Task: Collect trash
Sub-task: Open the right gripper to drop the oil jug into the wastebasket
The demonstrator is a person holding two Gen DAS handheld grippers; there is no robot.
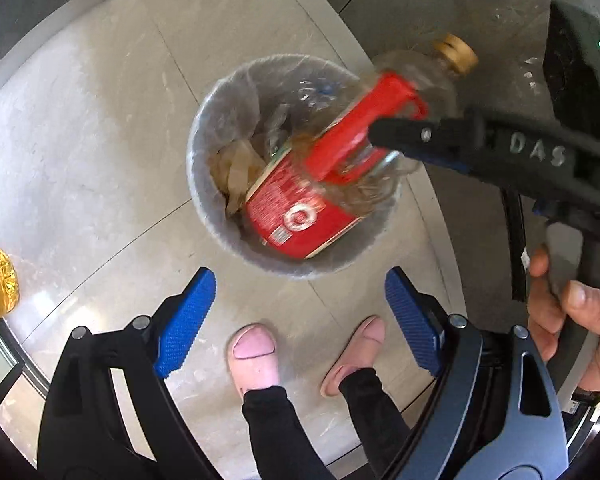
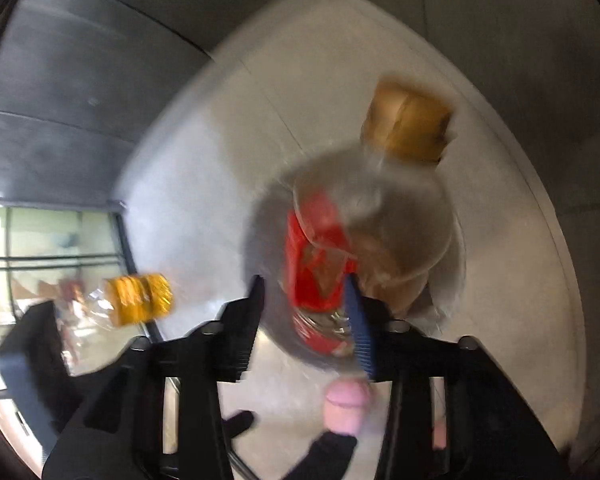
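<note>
The left gripper (image 1: 296,320) hangs wide open, empty. The bin (image 1: 204,184) is nearly full; the jug (image 1: 328,184), held by its handle in the right gripper (image 2: 304,300), could catch the rim and tumble out.

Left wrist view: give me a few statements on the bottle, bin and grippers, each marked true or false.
1. The right gripper grips the bottle by its red handle. True.
2. The bottle is over the bin. True.
3. The left gripper holds a can. False: it is open and holds nothing.
4. The bin has no liner. False: a clear bag lines it, with trash already inside.
5. The bottle's cap is blue. False: it is gold.
</note>
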